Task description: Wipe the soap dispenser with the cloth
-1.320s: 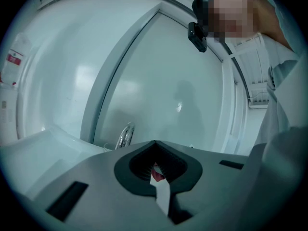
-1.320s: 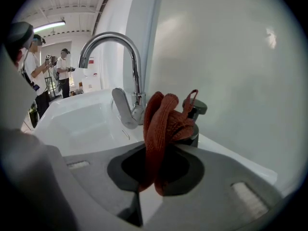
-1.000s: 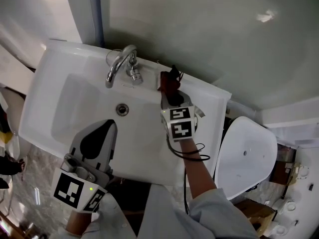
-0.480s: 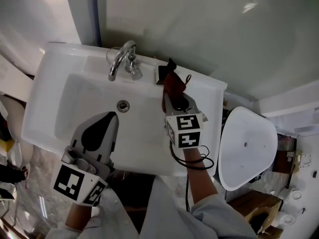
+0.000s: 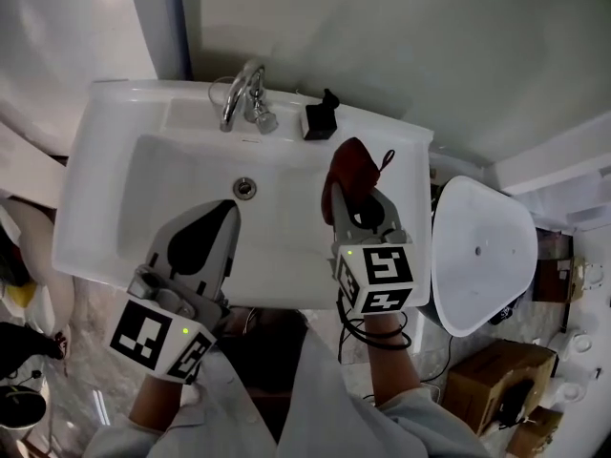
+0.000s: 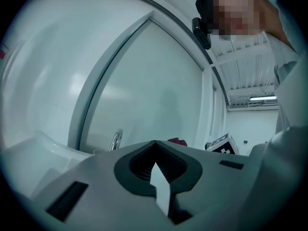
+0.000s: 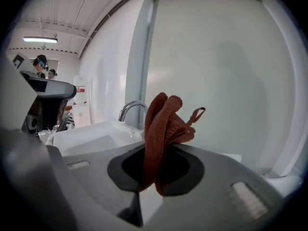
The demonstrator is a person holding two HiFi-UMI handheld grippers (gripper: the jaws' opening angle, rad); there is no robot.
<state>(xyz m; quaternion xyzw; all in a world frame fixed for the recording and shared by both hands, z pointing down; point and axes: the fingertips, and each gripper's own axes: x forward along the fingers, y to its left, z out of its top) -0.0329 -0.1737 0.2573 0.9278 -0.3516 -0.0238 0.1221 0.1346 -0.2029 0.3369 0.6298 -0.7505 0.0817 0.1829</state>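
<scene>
Rust-red cloth (image 7: 161, 129) fills the right gripper's (image 7: 154, 170) claw, which is clamped on it. The cloth's lower end is buried in the dark jaw recess, and only a bunched top with a small loop stands clear.

In the head view the soap dispenser (image 5: 320, 120) is just a small black block on the back rim of the white sink (image 5: 105, 246), its shape hard to make out. It sits at 12 o'clock from the cloth, apart from it, and at 3 o'clock from the faucet (image 5: 243, 98).

The left gripper (image 5: 221, 216) hangs over the basin at 7 o'clock from the drain (image 5: 245, 187), claw pinched together on nothing. In the left gripper view its own body blocks most of the sink, so only the faucet's top shows.

A white oval object (image 5: 477, 265) lies at 3 o'clock from the right gripper; whether it is a bin or a lid I cannot tell.
</scene>
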